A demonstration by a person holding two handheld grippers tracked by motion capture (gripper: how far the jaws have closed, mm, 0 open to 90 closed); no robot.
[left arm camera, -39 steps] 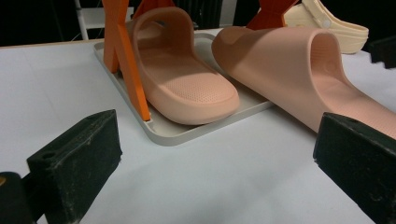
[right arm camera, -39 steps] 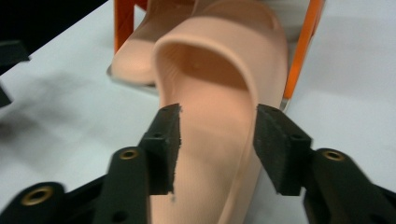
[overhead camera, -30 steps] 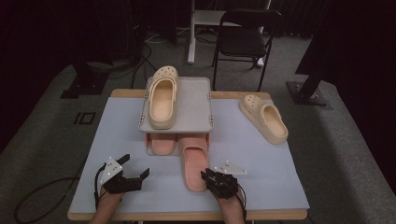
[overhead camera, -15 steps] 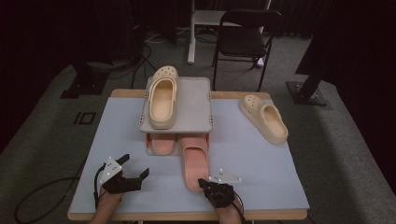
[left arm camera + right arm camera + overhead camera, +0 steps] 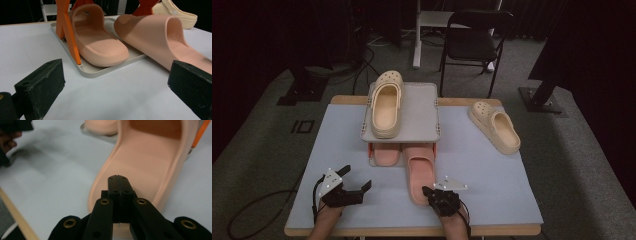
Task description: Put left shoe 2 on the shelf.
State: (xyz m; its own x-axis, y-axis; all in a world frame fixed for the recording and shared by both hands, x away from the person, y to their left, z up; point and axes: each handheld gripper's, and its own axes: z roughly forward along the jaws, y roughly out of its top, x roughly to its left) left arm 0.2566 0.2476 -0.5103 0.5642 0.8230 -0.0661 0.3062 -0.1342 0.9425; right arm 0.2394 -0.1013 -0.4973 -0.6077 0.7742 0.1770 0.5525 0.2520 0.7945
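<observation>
High view: the right claw [image 5: 430, 190] sits near the front edge of the table [image 5: 492, 175], right of its middle, at the heel of a pink slide [image 5: 419, 172] that lies lengthwise with its toe end under a grey two-level rack [image 5: 422, 112]. In the right gripper view its two black jaws are pressed flat together with nothing between them, their tips over the heel end of that pink slide's footbed [image 5: 147, 162]; whether they touch the slide I cannot tell. The left claw [image 5: 360, 179] rests near the front left corner, well apart from the slide, its jaws spread wide and empty. In the left gripper view a second pink slide [image 5: 97, 42] lies on the rack's lower tray [image 5: 100, 72], beside an orange upright [image 5: 68, 35], with the first slide just to its right, heel on the table. A cream clog [image 5: 385, 105] lies on the rack's top shelf, toe toward the far edge. Another cream clog [image 5: 494, 126] lies on the table toward the right edge, just right of the rack.
</observation>
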